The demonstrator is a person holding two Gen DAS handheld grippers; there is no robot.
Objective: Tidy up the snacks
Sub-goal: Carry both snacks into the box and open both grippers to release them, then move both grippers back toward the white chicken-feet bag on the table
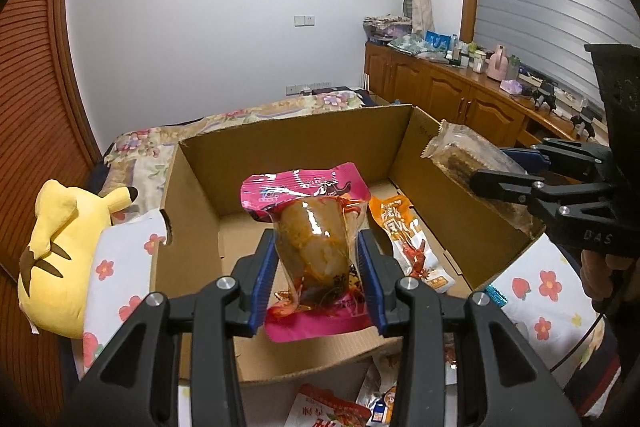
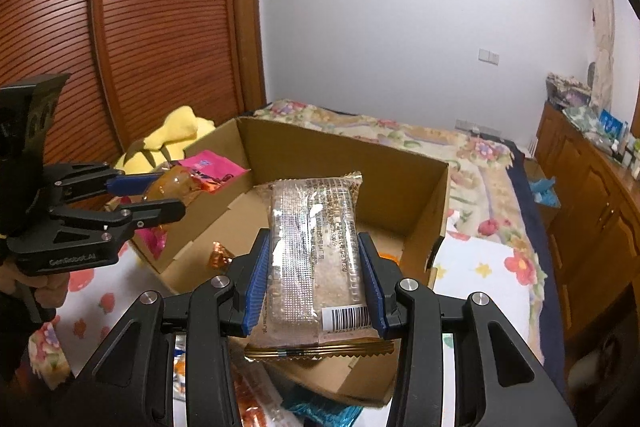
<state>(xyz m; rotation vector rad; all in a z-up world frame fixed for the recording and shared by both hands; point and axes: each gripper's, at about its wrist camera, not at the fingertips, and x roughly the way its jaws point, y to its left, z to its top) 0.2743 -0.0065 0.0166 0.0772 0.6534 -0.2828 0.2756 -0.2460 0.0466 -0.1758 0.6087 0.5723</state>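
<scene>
My left gripper (image 1: 316, 267) is shut on a pink snack pouch (image 1: 310, 223) with a brown piece inside, held over the near part of an open cardboard box (image 1: 304, 135). The right gripper (image 2: 314, 267) is shut on a clear-wrapped cereal bar pack (image 2: 314, 227) above the same cardboard box (image 2: 344, 147). In the left wrist view the right gripper (image 1: 492, 167) and its cereal bar pack (image 1: 472, 155) hang over the box's right wall. The right wrist view shows the left gripper (image 2: 160, 195) with the pink pouch (image 2: 200, 175) at the box's left wall. An orange snack packet (image 1: 408, 239) lies on the box floor.
The box sits on a bed with a flowered cover (image 1: 132, 267). A yellow plush toy (image 1: 60, 247) lies left of the box. More snack packets (image 1: 332, 411) lie in front of it. A wooden cabinet (image 1: 460, 91) with clutter lines the right wall. A hand (image 2: 44, 291) holds the left gripper.
</scene>
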